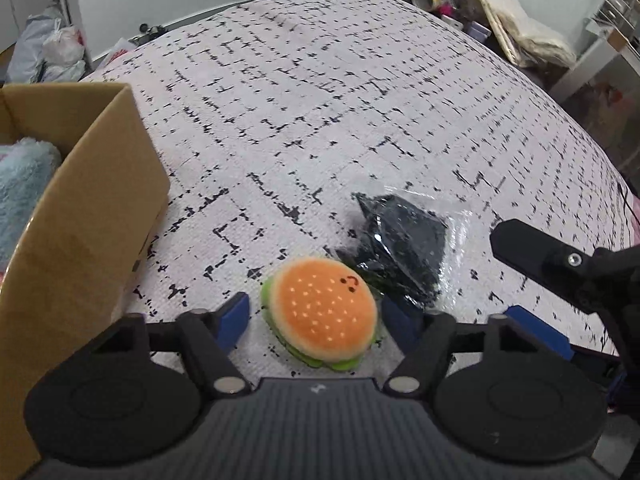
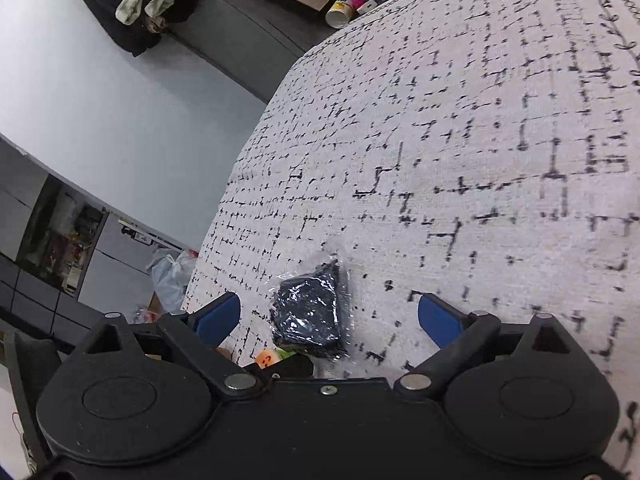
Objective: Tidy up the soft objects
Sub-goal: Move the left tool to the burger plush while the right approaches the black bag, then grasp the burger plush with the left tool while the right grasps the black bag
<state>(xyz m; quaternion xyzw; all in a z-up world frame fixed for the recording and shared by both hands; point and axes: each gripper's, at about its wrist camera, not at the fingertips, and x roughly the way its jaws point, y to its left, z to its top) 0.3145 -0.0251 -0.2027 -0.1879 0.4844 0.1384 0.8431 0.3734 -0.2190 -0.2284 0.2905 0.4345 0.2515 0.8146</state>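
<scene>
A plush hamburger toy (image 1: 320, 314) lies on the patterned bedspread (image 1: 320, 100) between the blue pads of my open left gripper (image 1: 316, 320). The pads stand on either side of it, not pressing it. Just behind it lies a dark folded cloth in a clear plastic bag (image 1: 404, 240). In the right wrist view that bag (image 2: 310, 312) lies between the blue pads of my open right gripper (image 2: 332, 316), and a sliver of the hamburger (image 2: 266, 358) shows at the gripper's base. The right gripper's black finger (image 1: 532, 256) reaches in from the right in the left wrist view.
An open cardboard box (image 1: 92, 208) stands at the left on the bed, with a light blue fluffy towel (image 1: 20, 192) inside. Beyond the bed are plastic bags (image 1: 52, 52) on the floor, a cup and clutter (image 1: 436, 0), and white furniture at the right.
</scene>
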